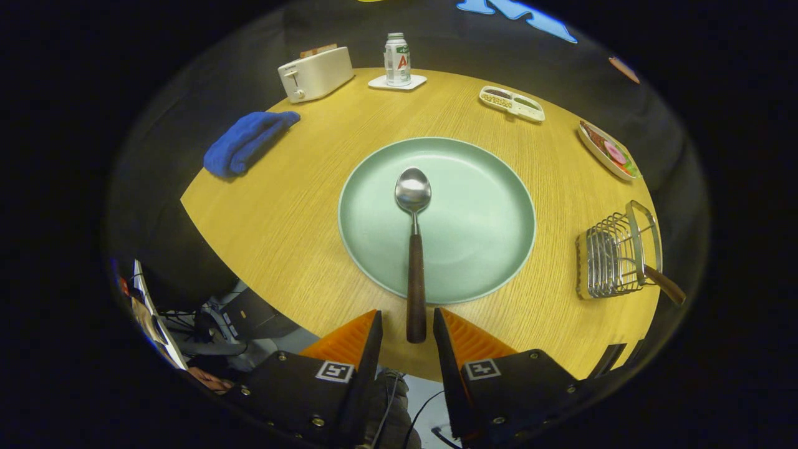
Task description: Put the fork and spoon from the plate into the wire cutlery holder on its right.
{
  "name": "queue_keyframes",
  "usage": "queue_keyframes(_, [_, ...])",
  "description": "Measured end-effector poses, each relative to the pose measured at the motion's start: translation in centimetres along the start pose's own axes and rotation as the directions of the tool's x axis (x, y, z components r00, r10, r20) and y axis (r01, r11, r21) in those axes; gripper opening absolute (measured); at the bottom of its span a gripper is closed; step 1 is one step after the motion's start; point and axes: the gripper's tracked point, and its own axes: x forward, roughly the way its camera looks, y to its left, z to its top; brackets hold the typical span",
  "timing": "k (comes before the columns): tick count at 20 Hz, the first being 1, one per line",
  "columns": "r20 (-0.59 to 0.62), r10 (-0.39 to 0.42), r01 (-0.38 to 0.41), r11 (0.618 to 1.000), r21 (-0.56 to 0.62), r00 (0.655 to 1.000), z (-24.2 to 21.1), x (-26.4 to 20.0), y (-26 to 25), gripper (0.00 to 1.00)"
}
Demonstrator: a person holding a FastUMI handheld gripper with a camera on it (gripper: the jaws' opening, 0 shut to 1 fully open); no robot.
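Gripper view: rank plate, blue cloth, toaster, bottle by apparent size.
1. plate, by far largest
2. blue cloth
3. toaster, close to the cloth, and farther off, so unsure
4. bottle
The gripper is open, fingers flanking the spoon handle.

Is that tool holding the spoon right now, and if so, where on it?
Not yet, it seems. The tool is open, with the end of the spoon's wooden handle between its fingers and a gap on each side. The spoon lies on the green plate.

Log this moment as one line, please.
gripper: open, straddling spoon handle | spoon: on plate | fork: in wire holder
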Motion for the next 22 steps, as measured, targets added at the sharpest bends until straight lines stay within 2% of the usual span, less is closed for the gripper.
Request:
queue_keyframes(1, [0.017, -0.017, 0.017, 1.0, 0.014, 1.0, 0.0, 0.5, -0.7, 0.33])
queue_keyframes(2, [0.021, -0.001, 0.0, 0.999, 0.033, 1.0, 0.3, -0.4, -0.2, 0.15])
queue_keyframes(5, [0.046, -0.032, 0.031, 0.999, 0.015, 0.998, 0.6, -0.8, -1.0, 0.15])
queue_keyframes(6, [0.029, -0.034, 0.034, 0.999, 0.005, 0.999, 0.4, -0.8, -1.2, 0.05])
queue_keyframes(10, [0.004, 0.029, -0.029, 0.999, 0.044, 1.0, 0.3, -1.7, -0.8, 0.05])
queue_keyframes(15, [-0.053, 0.153, -0.145, 0.981, 0.128, 0.987, 0.6, -4.2, -1.0, 0.05])
queue_keyframes(22, [-0.043, 0.205, -0.193, 0.962, 0.192, 0.978, 2.5, -7.0, -3.0, 0.05])
